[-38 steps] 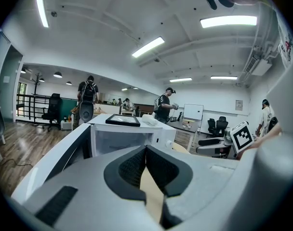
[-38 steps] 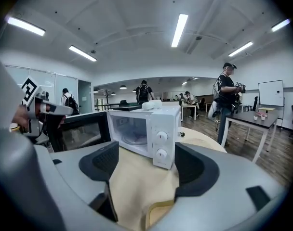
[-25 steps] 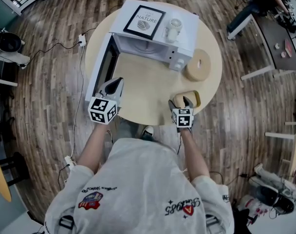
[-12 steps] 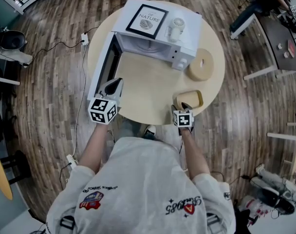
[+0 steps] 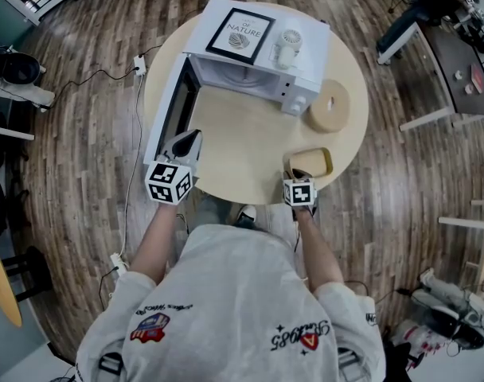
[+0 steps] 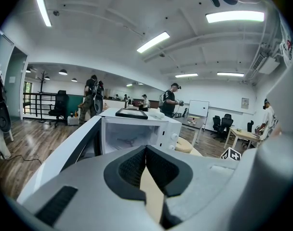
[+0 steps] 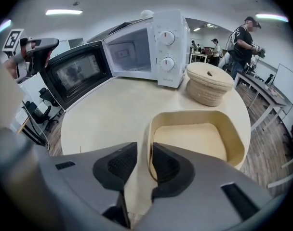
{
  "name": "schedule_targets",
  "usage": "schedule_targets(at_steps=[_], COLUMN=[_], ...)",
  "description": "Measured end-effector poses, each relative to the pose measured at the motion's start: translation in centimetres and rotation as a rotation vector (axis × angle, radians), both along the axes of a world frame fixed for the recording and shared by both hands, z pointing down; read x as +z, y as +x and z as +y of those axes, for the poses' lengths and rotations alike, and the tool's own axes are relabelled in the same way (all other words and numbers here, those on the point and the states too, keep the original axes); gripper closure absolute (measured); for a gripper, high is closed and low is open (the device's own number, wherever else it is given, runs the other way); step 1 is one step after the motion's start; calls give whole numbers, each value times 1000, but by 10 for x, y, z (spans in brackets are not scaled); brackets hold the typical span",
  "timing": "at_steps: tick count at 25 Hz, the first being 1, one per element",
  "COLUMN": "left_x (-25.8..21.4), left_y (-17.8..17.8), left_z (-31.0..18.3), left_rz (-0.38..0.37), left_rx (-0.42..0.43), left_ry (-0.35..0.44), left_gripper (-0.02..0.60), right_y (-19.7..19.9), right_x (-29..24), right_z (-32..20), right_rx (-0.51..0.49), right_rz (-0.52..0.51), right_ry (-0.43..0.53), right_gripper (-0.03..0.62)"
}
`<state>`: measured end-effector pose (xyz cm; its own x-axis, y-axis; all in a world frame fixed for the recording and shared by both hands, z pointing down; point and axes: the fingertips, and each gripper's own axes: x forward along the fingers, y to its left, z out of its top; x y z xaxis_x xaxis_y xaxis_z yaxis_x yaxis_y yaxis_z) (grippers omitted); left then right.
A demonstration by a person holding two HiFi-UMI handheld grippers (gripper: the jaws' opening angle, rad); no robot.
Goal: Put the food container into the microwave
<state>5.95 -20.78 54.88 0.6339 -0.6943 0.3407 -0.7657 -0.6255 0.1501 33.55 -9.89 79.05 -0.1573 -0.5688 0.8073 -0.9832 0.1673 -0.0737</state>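
1. Food container [image 5: 315, 161]: on table [image 5: 242, 138], near edge, well apart from open microwave [image 5: 254, 70].
2. R gripper [image 7: 144, 154]: jaws just been closing, astride container's near wall; outer pad not yet touching.
3. L gripper [image 6: 146, 150]: jaws together, empty.
4. Advice: seat deep, squeeze wall firmly, lift level.
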Motion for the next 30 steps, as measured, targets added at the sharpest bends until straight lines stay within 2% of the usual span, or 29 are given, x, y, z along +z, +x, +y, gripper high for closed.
schedule_targets(at_steps=[3, 9, 21, 30], left_x=[-1, -4, -8, -16], left_y=[-1, -1, 11, 23], left_z=[2, 6, 7, 9], left_rz=[-1, 5, 17, 29], left_rx=[-2, -1, 24, 44], left_ry=[-1, 0, 6, 22], left_gripper=[577, 577, 577, 577], right_y=[1, 5, 21, 36], right_x=[-2, -10, -47, -104], right_z=[-1, 2, 13, 2], right_rx=[0, 25, 10, 73], right_rz=[11, 7, 33, -13], right_ry=[-2, 17, 62, 223], right_gripper=[556, 560, 572, 572])
